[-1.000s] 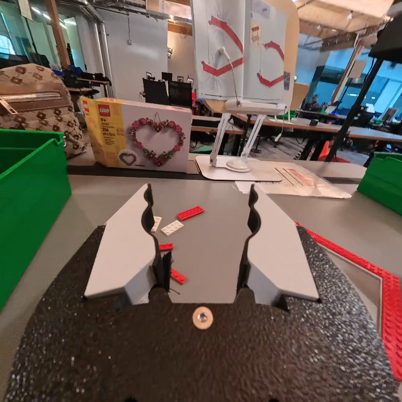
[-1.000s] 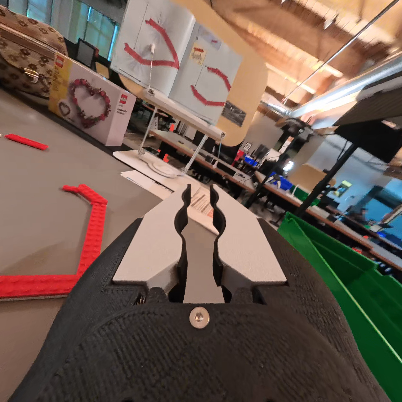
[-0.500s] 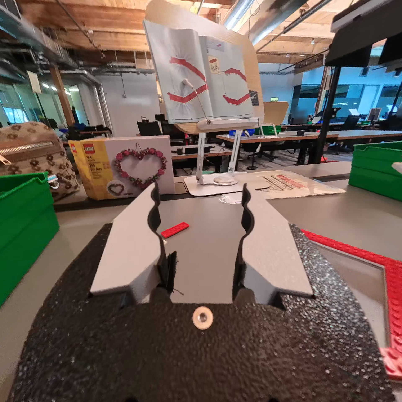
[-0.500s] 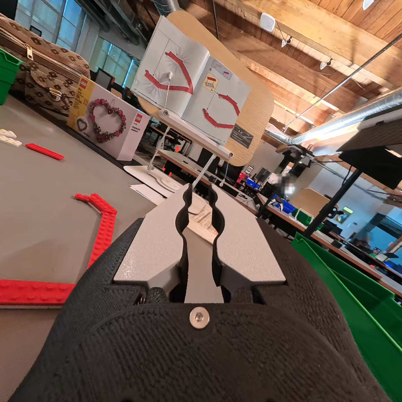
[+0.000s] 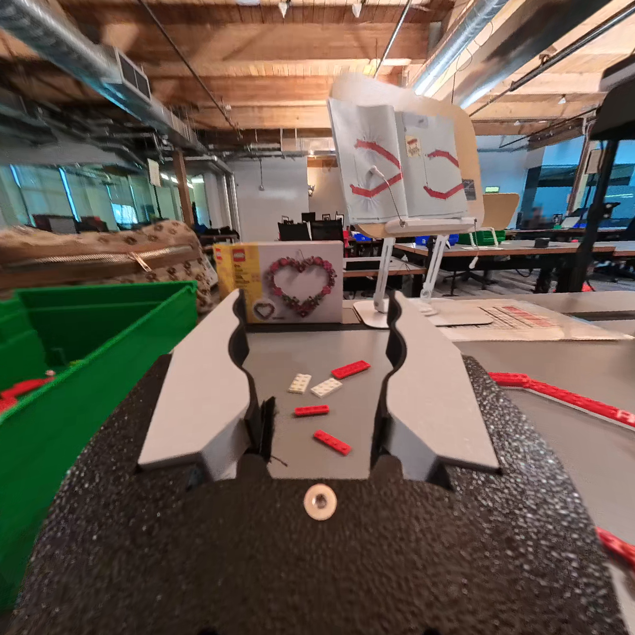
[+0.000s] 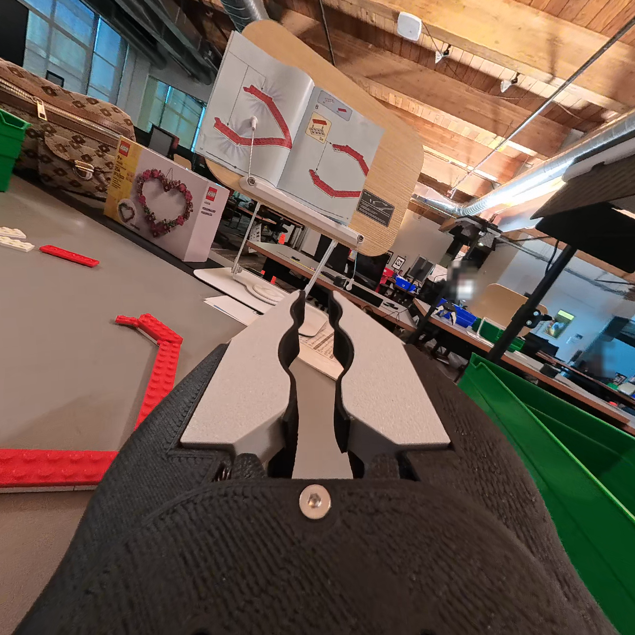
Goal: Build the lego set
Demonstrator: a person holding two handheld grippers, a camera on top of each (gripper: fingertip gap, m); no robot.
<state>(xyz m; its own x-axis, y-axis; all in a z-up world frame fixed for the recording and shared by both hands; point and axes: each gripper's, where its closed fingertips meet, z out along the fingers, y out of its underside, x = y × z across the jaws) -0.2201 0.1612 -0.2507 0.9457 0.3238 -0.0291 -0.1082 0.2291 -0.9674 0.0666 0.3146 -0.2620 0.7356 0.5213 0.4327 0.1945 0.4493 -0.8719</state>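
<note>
Your left tool [image 5: 318, 311] gaped wide and empty; the right tool [image 6: 316, 304] was nearly closed, empty. Best taken low at centre frame: the red plate [image 5: 311, 410].

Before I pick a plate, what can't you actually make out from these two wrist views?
- Red frame: its middle is hidden by the right gripper body in the right wrist view, and cut off by the edge in the left.
- Left green bin: contents mostly behind its wall, left wrist view.
- Loose red plates: stud counts blurred, left wrist view.
- Left gripper: open, empty.
</note>
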